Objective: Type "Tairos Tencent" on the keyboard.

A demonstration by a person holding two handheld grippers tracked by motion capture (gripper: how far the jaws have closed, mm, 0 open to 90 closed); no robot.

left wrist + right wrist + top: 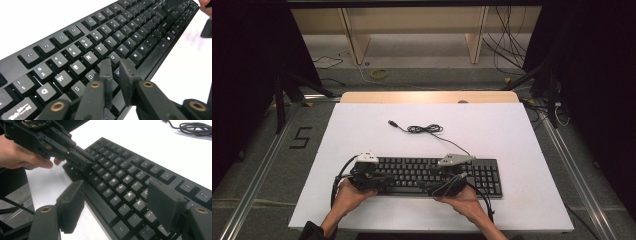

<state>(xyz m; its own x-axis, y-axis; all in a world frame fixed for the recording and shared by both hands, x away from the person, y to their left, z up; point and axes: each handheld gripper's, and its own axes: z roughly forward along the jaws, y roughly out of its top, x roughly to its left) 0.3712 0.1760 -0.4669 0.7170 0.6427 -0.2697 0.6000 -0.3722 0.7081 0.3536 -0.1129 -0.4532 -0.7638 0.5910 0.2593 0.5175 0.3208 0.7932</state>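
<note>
Hovering over the keyboard (432, 176) near the table's (512, 135) front edge, the left gripper (117, 65) stood nearly closed on nothing above the F key; the right gripper (117, 205) gaped empty. Pressing cleanly probably called for one tip per key.

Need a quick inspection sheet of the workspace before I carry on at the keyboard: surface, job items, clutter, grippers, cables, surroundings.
Surface: white table top, bare around the work.
Job's things: black keyboard lying flat near the table's front edge.
Clutter: nothing seen.
Grippers: left gripper over the keyboard's left half, jaws a narrow gap apart above the F and G keys, nothing between them; right gripper over the right half, jaws wide open above the keys.
Cables: keyboard cable loosely coiled behind the keyboard, plug end free on the table; a cable trails from each gripper.
Surroundings: grey floor, wooden shelf legs, loose wires and a yellow ring beyond the table.
</note>
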